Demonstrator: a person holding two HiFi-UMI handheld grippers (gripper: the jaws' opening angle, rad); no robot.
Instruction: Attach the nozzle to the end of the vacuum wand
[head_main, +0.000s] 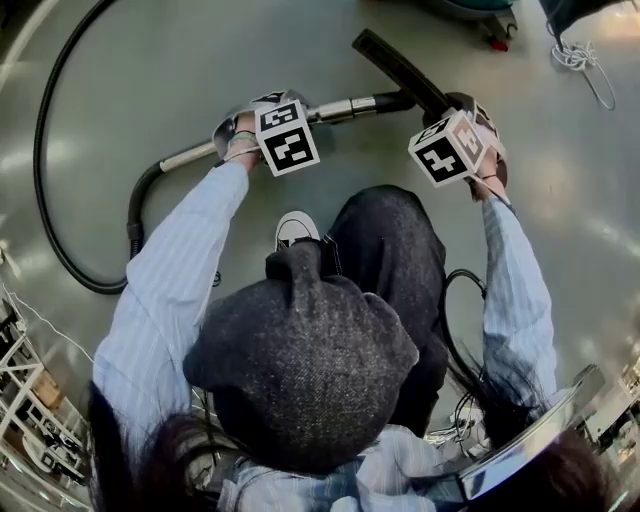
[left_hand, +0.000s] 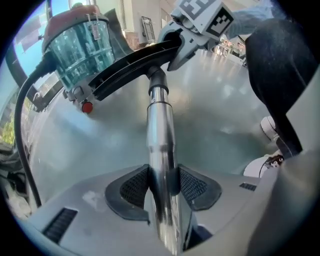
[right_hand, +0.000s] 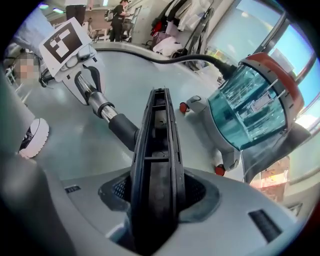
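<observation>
where right gripper (right_hand: 157, 194) clamps, nozzle (right_hand: 156, 145) lies.

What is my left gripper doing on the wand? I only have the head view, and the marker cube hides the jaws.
Observer: The left gripper view shows the left gripper clamped on the wand, with a pad pressing each side of the metal tube.
Operator: And the right one?
Observer: The right gripper is clamped on the nozzle, whose open, ribbed side faces that camera.
</observation>
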